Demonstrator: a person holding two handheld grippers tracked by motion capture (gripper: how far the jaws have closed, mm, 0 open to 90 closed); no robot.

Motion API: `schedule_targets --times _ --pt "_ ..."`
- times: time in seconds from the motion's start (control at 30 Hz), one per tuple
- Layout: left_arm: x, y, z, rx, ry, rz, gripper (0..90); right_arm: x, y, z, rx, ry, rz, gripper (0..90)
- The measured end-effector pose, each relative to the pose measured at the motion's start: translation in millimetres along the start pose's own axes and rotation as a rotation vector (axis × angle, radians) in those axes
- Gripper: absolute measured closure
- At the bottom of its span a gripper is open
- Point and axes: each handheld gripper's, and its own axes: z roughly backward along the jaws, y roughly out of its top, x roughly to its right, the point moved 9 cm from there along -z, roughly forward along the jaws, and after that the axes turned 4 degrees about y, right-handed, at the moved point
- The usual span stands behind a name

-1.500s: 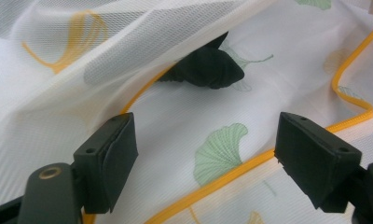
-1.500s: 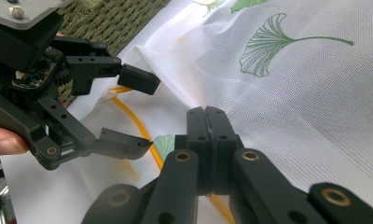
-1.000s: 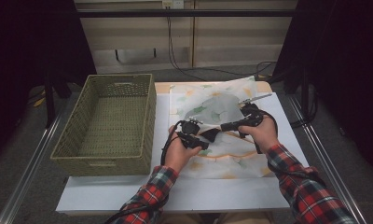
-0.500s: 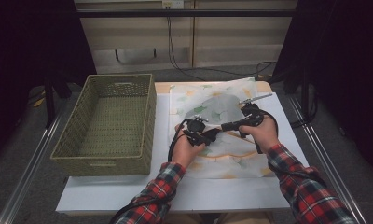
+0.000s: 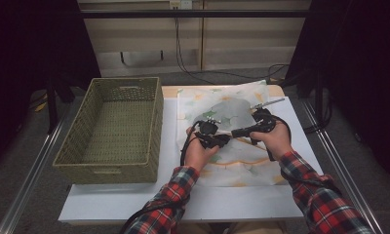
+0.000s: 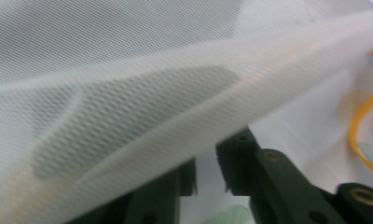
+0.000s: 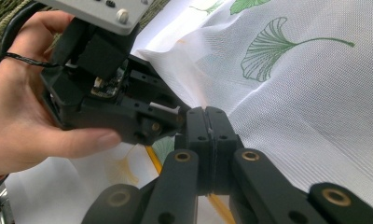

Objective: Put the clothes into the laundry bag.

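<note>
A white mesh cloth (image 5: 232,161) printed with green leaves lies spread on the table. Both grippers meet over its middle. My right gripper (image 5: 234,132) points left, and in the right gripper view its jaws (image 7: 206,116) are shut on a raised fold of the cloth (image 7: 287,93). My left gripper (image 5: 225,139) points right, its tips right beside the right one's. Its jaws (image 6: 205,175) have just been opening and stand a little apart. The lifted fold (image 6: 152,102) drapes across their tips without being pinched.
A green woven basket (image 5: 110,126) stands on the left of the white table (image 5: 134,204), close beside the cloth. A thin metal rod (image 5: 268,103) lies at the cloth's far right corner. Cables run along the floor behind the table.
The left hand has crept slightly up and right, toward the right gripper's tips. The right hand has kept still on the cloth.
</note>
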Motion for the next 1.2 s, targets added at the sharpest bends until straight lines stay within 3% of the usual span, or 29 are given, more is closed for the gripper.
schedule_targets --times 0.1,0.17,0.2,0.23,0.27,0.3,0.33,0.4,0.83,1.0,1.03,1.2 --pt "5.0 -2.0 5.9 -0.004 -0.021 0.012 69.5 -0.3 -0.1 0.7 0.002 0.001 -0.004 90.0" --pt "5.8 -4.1 11.6 -0.012 -0.027 -0.015 64.7 0.0 -0.7 1.1 0.001 -0.002 -0.003 90.0" --pt "8.3 -4.6 14.1 -0.007 -0.03 0.002 62.5 0.1 -1.0 1.3 0.001 -0.001 -0.001 90.0" --pt "7.8 -7.3 17.9 -0.026 -0.033 -0.023 60.9 0.2 -1.6 1.7 0.0 0.0 -0.001 90.0" --pt "11.1 -7.3 19.7 -0.013 -0.035 0.003 58.4 0.4 -2.2 2.1 -0.002 -0.003 -0.005 90.0" --pt "11.1 -7.3 19.7 -0.013 -0.035 0.003 56.8 0.8 -2.6 2.6 0.0 -0.003 -0.007 90.0" --pt "10.1 -11.0 26.2 -0.03 -0.032 -0.037 55.1 1.2 -3.1 2.9 0.0 -0.001 -0.006 90.0" --pt "10.6 -13.7 32.4 -0.026 -0.029 -0.039 52.3 1.5 -4.6 3.1 -0.002 0.0 -0.007 90.0" --pt "-2.8 -20.4 53.5 -0.012 0.041 -0.063 34.3 2.9 -21.8 -1.0 -0.037 0.011 -0.005 90.0" --pt "-9.3 -18.6 58.1 0.017 0.065 -0.033 27.7 3.0 -26.9 -2.5 -0.049 0.011 0.001 90.0" --pt "-12.1 -19.7 59.6 0.005 0.072 -0.054 27.1 2.8 -27.7 -2.6 -0.052 0.009 -0.005 90.0" --pt "-17.1 -20.2 60.2 0.016 0.086 -0.031 25.0 3.5 -31.2 -4.7 -0.062 0.008 0.01 90.0"
